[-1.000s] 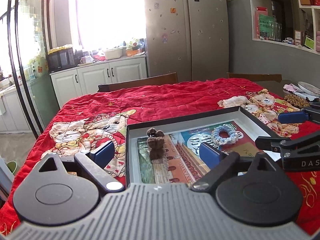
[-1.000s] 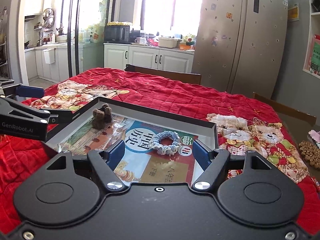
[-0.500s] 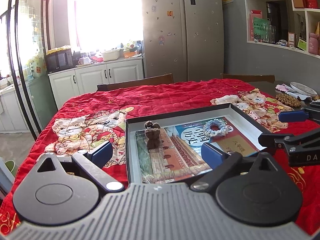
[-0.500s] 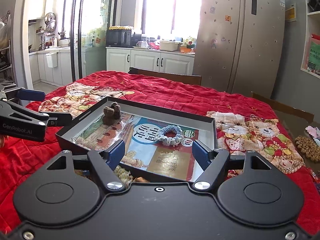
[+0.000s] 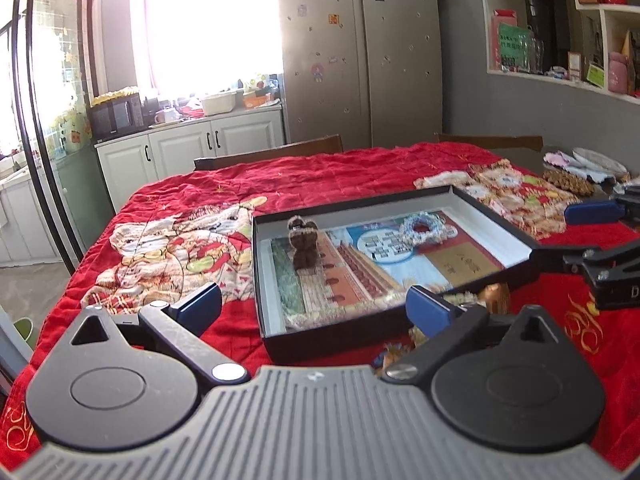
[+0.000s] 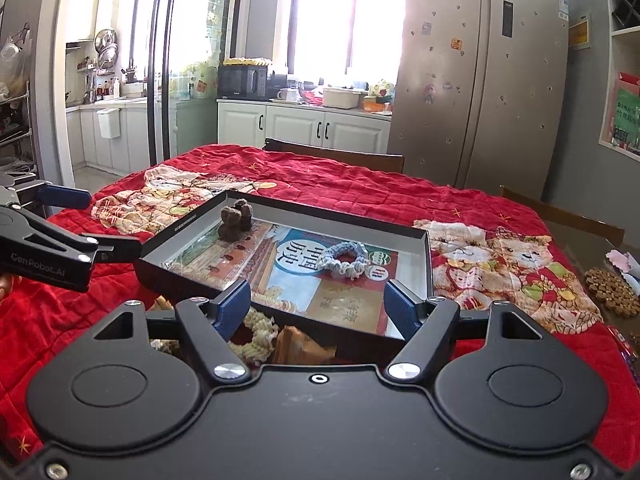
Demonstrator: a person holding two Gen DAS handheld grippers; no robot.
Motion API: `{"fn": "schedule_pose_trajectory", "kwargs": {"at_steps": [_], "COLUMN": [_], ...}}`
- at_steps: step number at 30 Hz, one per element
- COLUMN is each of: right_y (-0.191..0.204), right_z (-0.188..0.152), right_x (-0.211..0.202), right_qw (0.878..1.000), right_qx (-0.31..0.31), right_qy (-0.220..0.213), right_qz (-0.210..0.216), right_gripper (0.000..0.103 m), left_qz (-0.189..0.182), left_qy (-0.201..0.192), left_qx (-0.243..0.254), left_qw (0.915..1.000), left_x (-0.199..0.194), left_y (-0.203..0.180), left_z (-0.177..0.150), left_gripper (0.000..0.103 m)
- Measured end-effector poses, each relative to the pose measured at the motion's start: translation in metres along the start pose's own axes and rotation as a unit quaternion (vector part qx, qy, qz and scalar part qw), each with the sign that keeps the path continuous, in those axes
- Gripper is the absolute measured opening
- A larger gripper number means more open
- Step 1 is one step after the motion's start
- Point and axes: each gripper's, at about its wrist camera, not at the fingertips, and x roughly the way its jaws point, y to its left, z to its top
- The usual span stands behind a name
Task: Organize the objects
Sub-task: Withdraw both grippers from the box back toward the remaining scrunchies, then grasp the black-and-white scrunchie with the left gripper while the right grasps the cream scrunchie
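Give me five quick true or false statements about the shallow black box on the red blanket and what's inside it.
1. The shallow black box rests on a red quilted blanket. True.
2. A small brown plush toy stands inside the box. True.
3. The pale blue crocheted ring lies on the blanket outside the box. False: it lies inside the box, on the printed book cover.
4. A lid covers the box. False: it is open on top, with its contents in view.
5. The plush toy and the crocheted ring touch. False: they sit apart, the toy near the far left corner.
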Motion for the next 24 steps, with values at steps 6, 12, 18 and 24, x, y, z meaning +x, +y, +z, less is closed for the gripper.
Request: {"fn": "schedule_pose_trajectory", "kwargs": {"at_steps": [6,12,18,24], "right_y": [-0.007,0.004,0.046,0.073], "right_z": [-0.015,-0.030,-0.043,-0.054], "right_x": [-0.007,-0.017,-0.015,-0.011], "right_qw": [1.000,0.999,0.991,0.980], "right_qx": [0.012,0.003,-0.076,-0.127], "right_qy": [0.011,0.009,0.027,0.039], "right_qz": [0.004,0.053,0.105,0.146], "right_gripper": [0.067,0.059,0.043,0.033], "left_qz": [-0.013,-0.036,-0.060,-0.073], "left_qy": [0.015,0.039,0.056,0.063], "left_qx": [0.019,0.024,0.028,0.021], "left_qw": [0.9996,0.9983,0.9963,0.9951], "left_x": [-0.005,-0.005,-0.007,-0.009], "left_y": [-0.006,-0.009,-0.014,-0.013], "left_z": [-0.017,-0.031,-0.042,-0.046], "left_gripper": [0.102,0.102,0.099,0.097]}}
